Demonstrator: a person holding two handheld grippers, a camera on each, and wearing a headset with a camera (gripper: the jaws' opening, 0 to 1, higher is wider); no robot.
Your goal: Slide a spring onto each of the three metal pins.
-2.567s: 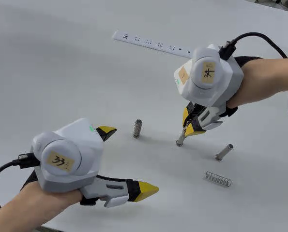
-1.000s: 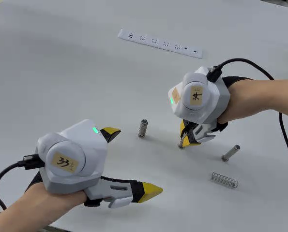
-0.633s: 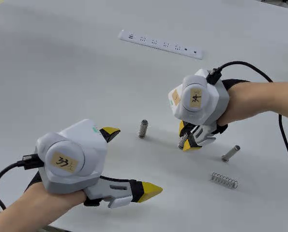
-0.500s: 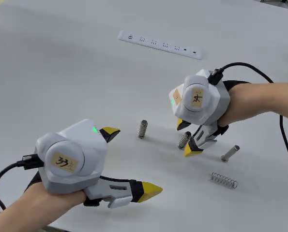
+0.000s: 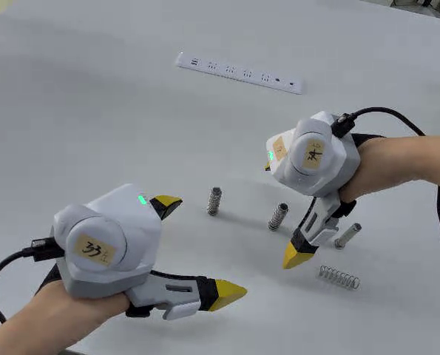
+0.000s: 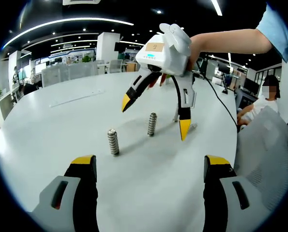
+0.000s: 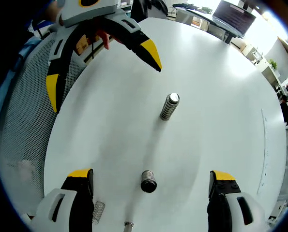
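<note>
Two of three done: first sprung pin (image 5: pixel 278 216) between right gripper (image 6: pixel 155 116) open empty jaws, second sprung pin (image 5: pixel 214 200) ahead of left gripper (image 5: pixel 199 246) open empty jaws, bare pin (image 5: pixel 347 235) and loose spring (image 5: pixel 338 277) beside right jaws not yet joined.

On the tabletop (image 5: pixel 94 111) a sprung pin (image 5: pixel 214 201) stands left of a second sprung pin (image 5: pixel 278 217). Right of both lies a bare pin (image 5: pixel 347 236), with a loose spring (image 5: pixel 336 276) before it and a power strip (image 5: pixel 239 72) behind all.

We find the counter (image 5: pixel 94 111) wide open; only the upright left pin (image 5: pixel 214 201), middle pin (image 5: pixel 278 216), lying pin (image 5: pixel 347 235) and spring (image 5: pixel 336 277) obstruct.
</note>
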